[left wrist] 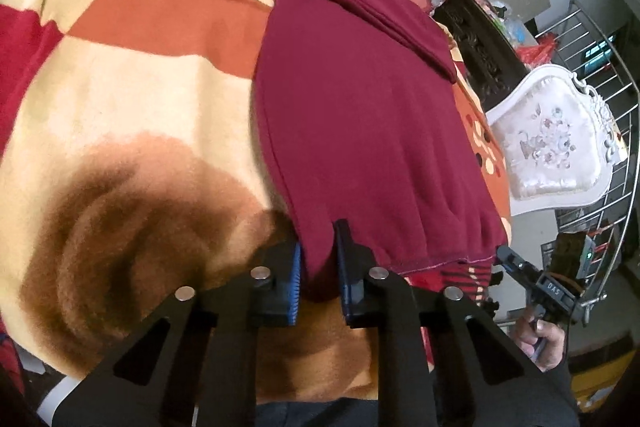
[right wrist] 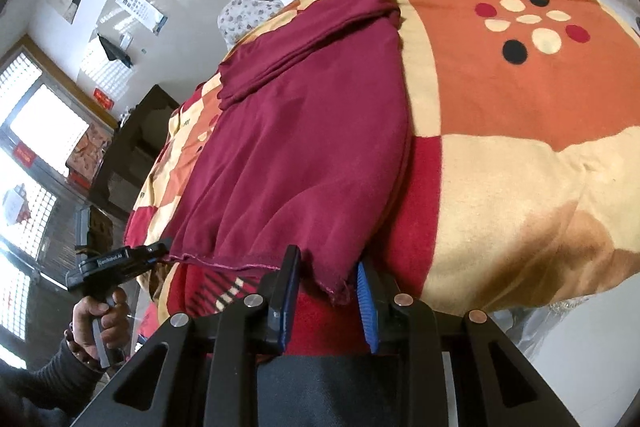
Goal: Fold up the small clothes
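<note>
Two grippers pinched a maroon garment (left wrist: 360,115) at its near hem.
Left gripper (left wrist: 318,267) and right gripper (right wrist: 326,285) each clamped a corner over the patterned blanket (right wrist: 500,107).

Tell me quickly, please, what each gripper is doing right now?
Left gripper: shut on the near hem corner of the dark red knit garment.
Right gripper: shut on the garment's other near hem corner.

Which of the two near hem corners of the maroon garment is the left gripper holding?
The corner nearest the brown blanket patch; the left gripper pinches the maroon garment there.
</note>
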A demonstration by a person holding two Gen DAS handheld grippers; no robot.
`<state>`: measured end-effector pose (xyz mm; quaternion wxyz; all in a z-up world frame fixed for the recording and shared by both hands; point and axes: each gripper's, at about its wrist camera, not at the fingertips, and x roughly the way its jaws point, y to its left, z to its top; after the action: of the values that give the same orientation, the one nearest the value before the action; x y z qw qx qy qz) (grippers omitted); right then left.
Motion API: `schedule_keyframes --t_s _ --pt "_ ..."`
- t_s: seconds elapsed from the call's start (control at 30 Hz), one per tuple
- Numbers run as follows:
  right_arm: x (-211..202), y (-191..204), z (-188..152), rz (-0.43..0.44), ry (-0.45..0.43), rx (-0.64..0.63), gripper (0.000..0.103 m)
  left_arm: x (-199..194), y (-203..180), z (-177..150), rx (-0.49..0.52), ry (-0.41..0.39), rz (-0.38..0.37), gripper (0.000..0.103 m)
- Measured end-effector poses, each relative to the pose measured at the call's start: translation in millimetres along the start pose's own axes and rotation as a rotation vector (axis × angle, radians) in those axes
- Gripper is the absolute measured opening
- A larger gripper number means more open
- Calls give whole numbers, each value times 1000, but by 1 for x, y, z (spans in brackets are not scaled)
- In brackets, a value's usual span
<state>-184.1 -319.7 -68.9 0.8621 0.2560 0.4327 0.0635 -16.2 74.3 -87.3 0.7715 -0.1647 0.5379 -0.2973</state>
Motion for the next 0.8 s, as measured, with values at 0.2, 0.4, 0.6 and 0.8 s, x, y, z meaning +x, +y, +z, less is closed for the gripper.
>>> schedule_keyframes --t_s 0.2,0.4,0.6,0.8 --pt "-27 13 14 -7 -105 -59 9 -23 -4 3 -34 -101 -32 8" --pt "-56 19 35 44 -157 -66 9 -49 -23 16 -3 -206 -94 8" --pt "-28 10 85 22 -160 -54 9 -34 -25 74 -35 -249 -114 8" --pt "18 14 183 -25 -209 -83 9 -18 -40 169 -35 -338 -83 8"
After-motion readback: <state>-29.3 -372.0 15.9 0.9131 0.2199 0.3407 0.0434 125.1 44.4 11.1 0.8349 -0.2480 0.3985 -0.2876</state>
